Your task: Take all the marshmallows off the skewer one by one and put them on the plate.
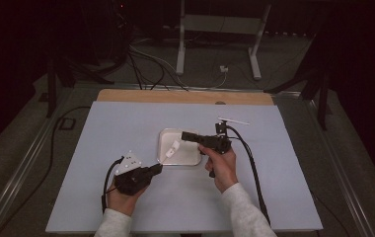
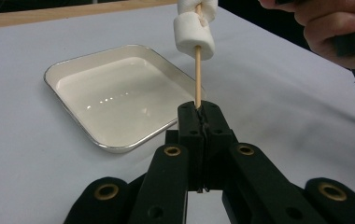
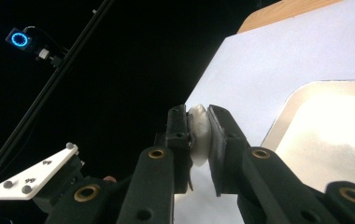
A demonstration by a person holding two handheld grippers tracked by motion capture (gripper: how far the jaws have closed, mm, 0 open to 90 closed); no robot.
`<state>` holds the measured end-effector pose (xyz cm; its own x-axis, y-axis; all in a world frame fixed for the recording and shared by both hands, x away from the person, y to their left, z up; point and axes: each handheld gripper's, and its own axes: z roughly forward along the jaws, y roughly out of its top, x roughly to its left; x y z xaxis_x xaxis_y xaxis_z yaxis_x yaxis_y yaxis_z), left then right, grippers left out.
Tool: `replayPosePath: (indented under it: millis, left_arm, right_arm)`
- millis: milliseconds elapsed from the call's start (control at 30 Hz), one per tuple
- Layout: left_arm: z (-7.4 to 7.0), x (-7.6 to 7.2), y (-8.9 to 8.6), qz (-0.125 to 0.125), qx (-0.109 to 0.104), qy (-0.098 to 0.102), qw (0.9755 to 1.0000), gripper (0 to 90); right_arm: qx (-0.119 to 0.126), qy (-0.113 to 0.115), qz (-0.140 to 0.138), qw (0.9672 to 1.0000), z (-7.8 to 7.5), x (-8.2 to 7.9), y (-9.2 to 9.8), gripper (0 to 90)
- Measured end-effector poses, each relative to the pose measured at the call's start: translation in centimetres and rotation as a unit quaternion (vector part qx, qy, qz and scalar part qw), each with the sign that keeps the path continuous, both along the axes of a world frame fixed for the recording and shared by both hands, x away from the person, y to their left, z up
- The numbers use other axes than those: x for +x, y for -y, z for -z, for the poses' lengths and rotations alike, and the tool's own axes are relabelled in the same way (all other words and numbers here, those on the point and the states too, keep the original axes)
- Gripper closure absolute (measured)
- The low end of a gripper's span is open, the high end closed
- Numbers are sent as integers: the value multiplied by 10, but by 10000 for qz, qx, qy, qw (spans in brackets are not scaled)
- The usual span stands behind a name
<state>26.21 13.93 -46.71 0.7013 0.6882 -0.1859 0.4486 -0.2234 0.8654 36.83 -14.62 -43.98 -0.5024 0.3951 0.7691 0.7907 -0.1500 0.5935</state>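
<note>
Squeezing marshmallow inside right gripper, above tray.

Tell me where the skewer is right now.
The skewer stands upright, clamped at its base in the left gripper, at the near right corner of the tray in the left gripper view, with marshmallows threaded on it.

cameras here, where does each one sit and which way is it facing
High view: above the person's side, looking forward and down on the table; both hands, left gripper, right gripper.
Left gripper view: rides the left gripper, looking along its fingers shut on a skewer of marshmallows, tray behind.
Right gripper view: rides the right gripper, fingers pinching a marshmallow.
Shared: the tray.
</note>
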Motion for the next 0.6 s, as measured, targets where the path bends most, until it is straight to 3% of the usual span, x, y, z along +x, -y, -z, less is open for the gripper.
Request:
replayPosePath:
  millis: [600]
  left_arm:
    - [4, 1, -6, 114, 167, -28, 9998, 900]
  right_arm:
    - [27, -54, 209, 9998, 3, 3, 7, 838]
